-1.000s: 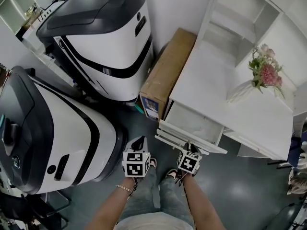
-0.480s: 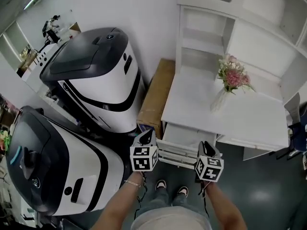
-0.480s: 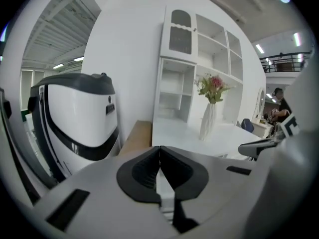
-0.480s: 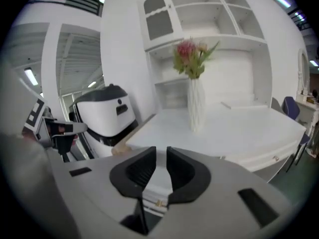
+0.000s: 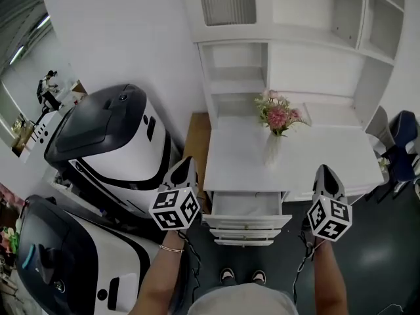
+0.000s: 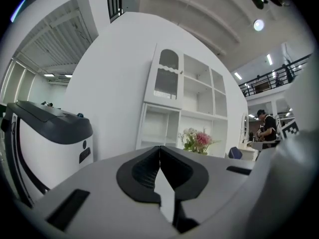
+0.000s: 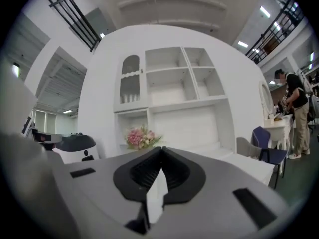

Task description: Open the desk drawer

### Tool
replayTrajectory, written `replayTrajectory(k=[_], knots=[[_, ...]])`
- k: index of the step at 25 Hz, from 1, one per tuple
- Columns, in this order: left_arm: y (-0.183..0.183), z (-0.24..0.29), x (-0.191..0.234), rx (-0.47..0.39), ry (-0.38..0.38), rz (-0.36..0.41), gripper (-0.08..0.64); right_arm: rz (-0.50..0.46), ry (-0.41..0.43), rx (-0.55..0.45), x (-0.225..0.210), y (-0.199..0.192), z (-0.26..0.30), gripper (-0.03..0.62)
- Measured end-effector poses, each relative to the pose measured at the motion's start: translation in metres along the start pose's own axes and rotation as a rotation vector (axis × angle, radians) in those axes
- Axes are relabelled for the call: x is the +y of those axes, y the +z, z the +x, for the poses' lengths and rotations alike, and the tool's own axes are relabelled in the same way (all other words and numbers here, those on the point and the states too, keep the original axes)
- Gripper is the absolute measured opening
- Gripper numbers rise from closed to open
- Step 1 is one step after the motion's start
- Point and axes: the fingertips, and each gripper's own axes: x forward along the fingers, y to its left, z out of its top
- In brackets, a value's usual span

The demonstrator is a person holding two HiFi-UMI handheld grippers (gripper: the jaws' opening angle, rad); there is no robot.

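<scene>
The drawer (image 5: pixel 244 205) stands pulled out from the desk's (image 5: pixel 315 159) front, its face running along that edge. The left gripper (image 5: pixel 186 165), shut and empty, hovers before the desk's left corner, nearer the drawer. The right gripper (image 5: pixel 326 171), its jaws just closed on nothing, hovers farther right.

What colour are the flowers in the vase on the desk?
Mostly pink, with green leaves; the flowers show best in the head view.

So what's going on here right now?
A person stands at the white desk with a gripper in each hand. Its white drawer is pulled open. The left gripper and right gripper are held up either side of it, touching nothing, jaws shut and empty; the right's have just been closing.
</scene>
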Motion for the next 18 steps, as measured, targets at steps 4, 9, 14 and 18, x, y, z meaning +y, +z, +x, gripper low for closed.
replayTrajectory(k=[4, 9, 14, 18], knots=[[0.018, 0.006, -0.021, -0.048, -0.013, -0.007, 0.018, 0.02, -0.069, -0.058, -0.034, 0.02, -0.021, 0.011], [0.017, 0.008, -0.043, -0.063, -0.006, 0.021, 0.018, -0.036, -0.137, -0.087, -0.06, 0.025, -0.043, 0.009], [0.006, 0.007, -0.056, -0.047, 0.002, 0.027, 0.018, -0.03, -0.178, -0.051, -0.079, 0.007, -0.053, 0.008], [0.002, 0.005, -0.064, -0.042, -0.001, 0.037, 0.018, -0.016, -0.177, -0.021, -0.083, -0.003, -0.053, 0.006]])
